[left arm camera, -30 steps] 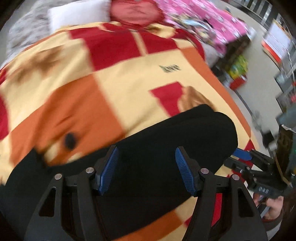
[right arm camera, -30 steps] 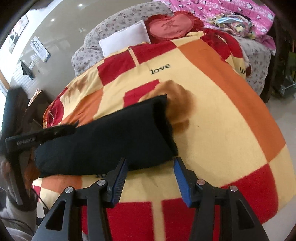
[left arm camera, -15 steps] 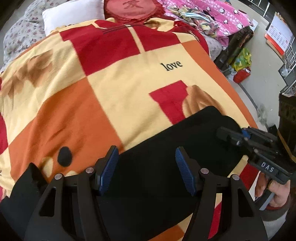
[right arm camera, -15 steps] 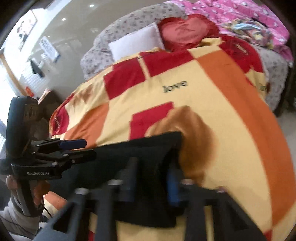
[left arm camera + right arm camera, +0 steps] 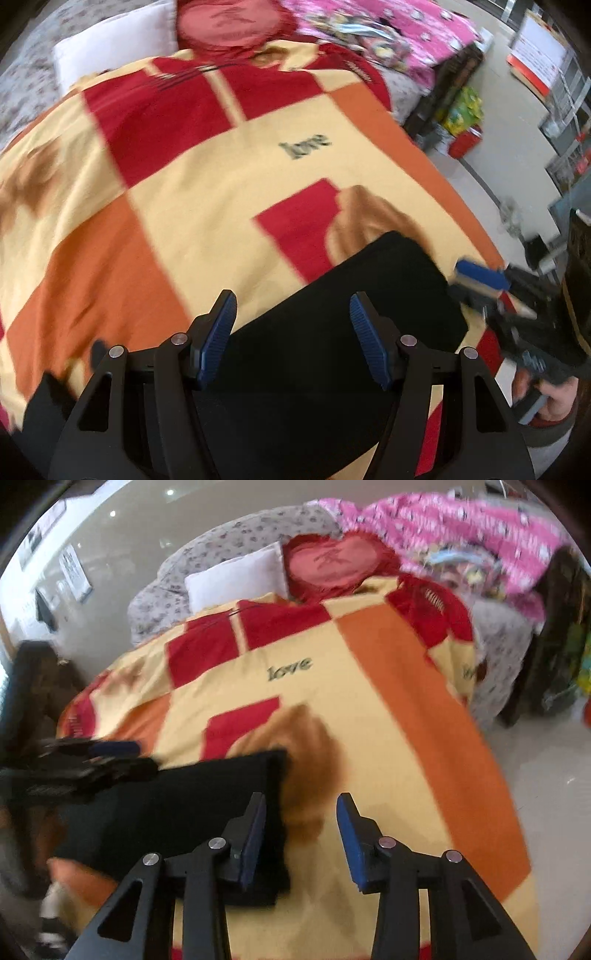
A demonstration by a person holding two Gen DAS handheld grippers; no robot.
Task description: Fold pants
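Folded black pants point(image 5: 332, 350) lie across the checked red, orange and yellow blanket point(image 5: 192, 206) on the bed. My left gripper point(image 5: 291, 317) hovers open over the pants' far edge, nothing between its blue pads. In the right wrist view the pants point(image 5: 184, 805) end beside my right gripper point(image 5: 301, 819). Its jaws are opening. The left finger point(image 5: 255, 830) overlaps the pants' right edge, and only the brown patch of blanket shows in the gap. Each gripper appears in the other's view: the right gripper point(image 5: 480, 280) by the pants' right end, the left gripper point(image 5: 110, 753) at their left.
A white pillow point(image 5: 236, 576) and a red heart cushion point(image 5: 332, 561) lie at the head of the bed, with pink bedding point(image 5: 461, 528) behind them. The bed's right edge drops to a pale floor point(image 5: 546, 768). Boxes and shelves point(image 5: 461, 110) stand beyond it.
The right gripper's jaws narrowed over the pants' right end, then widened again, and it shifted right off the cloth. The left gripper's view slid a little; its jaws stayed wide.
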